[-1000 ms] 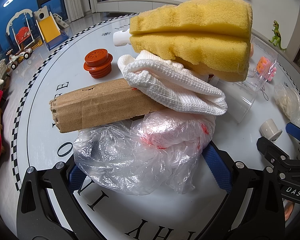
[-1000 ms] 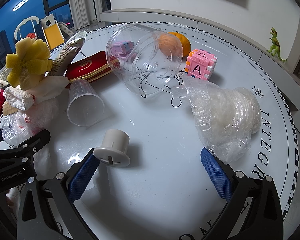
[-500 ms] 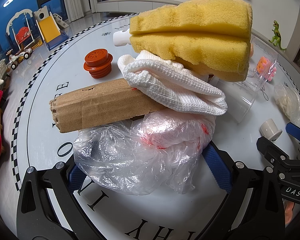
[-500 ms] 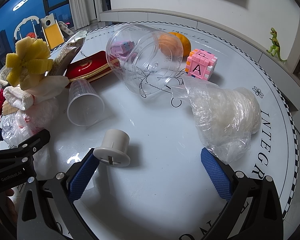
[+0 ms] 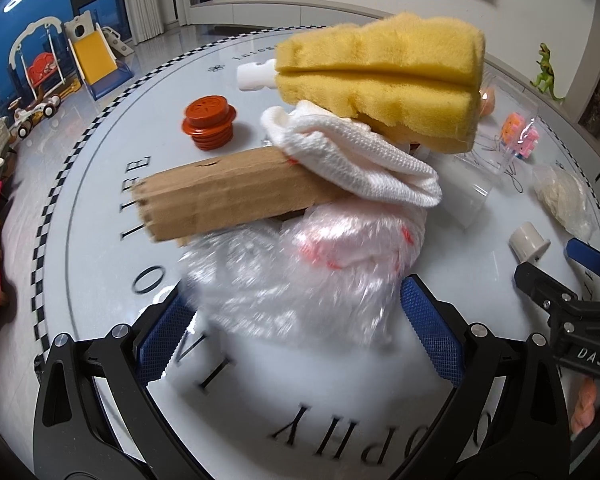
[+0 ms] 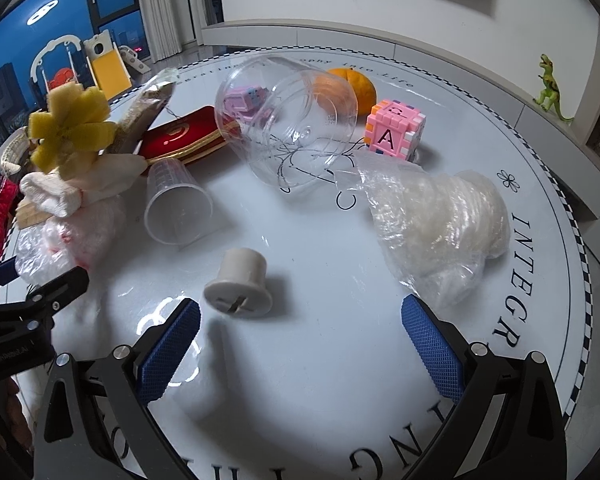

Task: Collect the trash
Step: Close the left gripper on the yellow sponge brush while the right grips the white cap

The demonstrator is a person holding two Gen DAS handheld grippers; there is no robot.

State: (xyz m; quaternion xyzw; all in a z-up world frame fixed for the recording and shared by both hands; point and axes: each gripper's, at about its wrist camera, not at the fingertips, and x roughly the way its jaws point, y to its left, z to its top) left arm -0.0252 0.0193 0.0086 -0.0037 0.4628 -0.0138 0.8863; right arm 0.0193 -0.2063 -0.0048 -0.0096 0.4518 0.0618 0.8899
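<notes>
Trash pile – sponge [image 5: 384, 84], sock [image 5: 360, 164], cardboard [image 5: 228, 196] atop plastic bag [image 5: 300, 276] – between left tool [image 5: 296, 340] pads, contact unclear. Right tool [image 6: 298, 350] wide, empty, above bench [image 6: 320, 380].

The crinkled clear plastic bag [image 5: 300, 280] is pretty smeared in the left wrist view, so whatever pink and red stuff is inside, can't tell; the brown corrugated cardboard piece [image 5: 228, 196] has its right end buried under the white knitted cloth [image 5: 360, 164]; lettering on the white round tabletop [image 5: 100, 184] is cut off by the pile and the frame edge; the left tongs [image 5: 296, 336] are half hidden behind the bag.
</notes>
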